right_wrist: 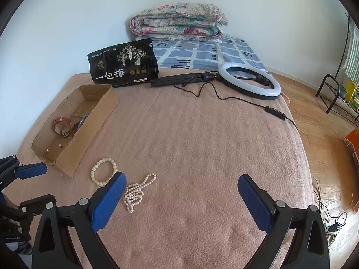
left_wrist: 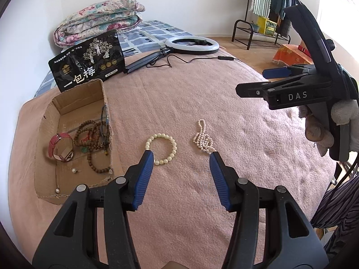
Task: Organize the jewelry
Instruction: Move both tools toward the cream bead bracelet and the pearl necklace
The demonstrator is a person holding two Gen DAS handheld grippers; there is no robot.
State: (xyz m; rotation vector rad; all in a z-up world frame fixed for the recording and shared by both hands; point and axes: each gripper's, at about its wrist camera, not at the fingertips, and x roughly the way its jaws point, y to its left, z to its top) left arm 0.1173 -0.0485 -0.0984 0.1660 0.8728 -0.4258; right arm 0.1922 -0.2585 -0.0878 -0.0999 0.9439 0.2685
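Both tools are being held open, gripping nothing — left tool (left_wrist: 181, 154), right tool (right_wrist: 179, 179). The pearl strand (left_wrist: 203, 137) is judged light, limp, slippery; its bunched middle is being favoured for pinching.

Both grippers are black plastic with 2 ribbed blue pads (left_wrist: 143, 179) and silver rivets; the right gripper (left_wrist: 272, 80) reads "DAS", held in a grey-white glove (left_wrist: 323, 125).

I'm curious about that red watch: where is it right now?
The red watch lies inside the cardboard box at the left of both views, beside the brown bead strands.
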